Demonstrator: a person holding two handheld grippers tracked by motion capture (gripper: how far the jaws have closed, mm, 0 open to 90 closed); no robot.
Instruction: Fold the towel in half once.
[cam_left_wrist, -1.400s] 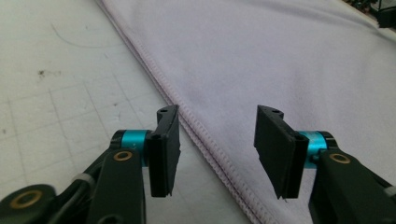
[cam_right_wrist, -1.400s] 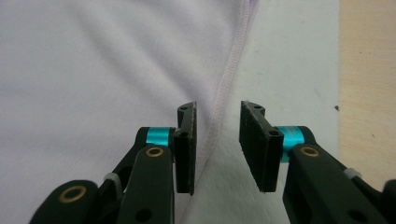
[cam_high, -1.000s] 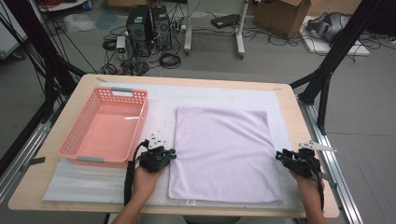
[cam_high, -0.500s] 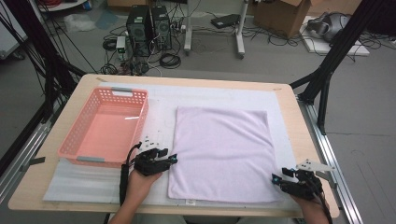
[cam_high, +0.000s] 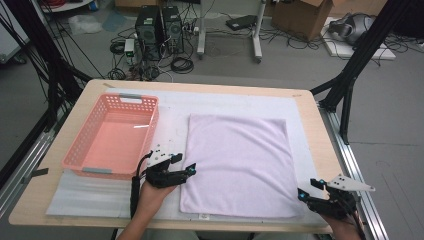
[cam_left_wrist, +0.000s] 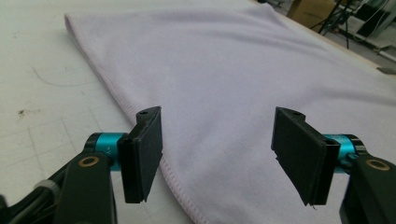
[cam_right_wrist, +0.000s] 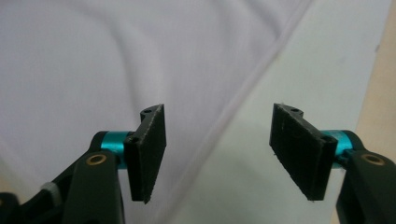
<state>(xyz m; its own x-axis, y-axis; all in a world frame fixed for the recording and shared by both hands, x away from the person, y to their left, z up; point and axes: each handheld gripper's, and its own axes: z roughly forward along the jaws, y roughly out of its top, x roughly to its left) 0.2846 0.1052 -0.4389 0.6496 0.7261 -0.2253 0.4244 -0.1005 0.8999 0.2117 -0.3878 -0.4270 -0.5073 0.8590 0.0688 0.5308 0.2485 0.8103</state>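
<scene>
A pale lilac towel (cam_high: 237, 165) lies flat on the white mat in the middle of the table. My left gripper (cam_high: 192, 169) sits at the towel's left edge near the front. Its jaws have just been opening and now stand apart over the hem (cam_left_wrist: 140, 116) with nothing pinched between them. My right gripper (cam_high: 302, 192) hovers at the towel's front right corner. Its jaws have also just been opening, and they straddle the towel's edge (cam_right_wrist: 243, 98) without pressing on it.
An empty pink plastic basket (cam_high: 114, 135) stands on the left of the table, just beyond my left hand. A white mat (cam_high: 240, 102) covers most of the wooden tabletop (cam_high: 90, 90). Black frame legs, computers and cables stand on the floor beyond the table.
Both grippers have opened. My right gripper slid toward the front edge of the table, along the towel's right side. My left hand stayed about where it was.
</scene>
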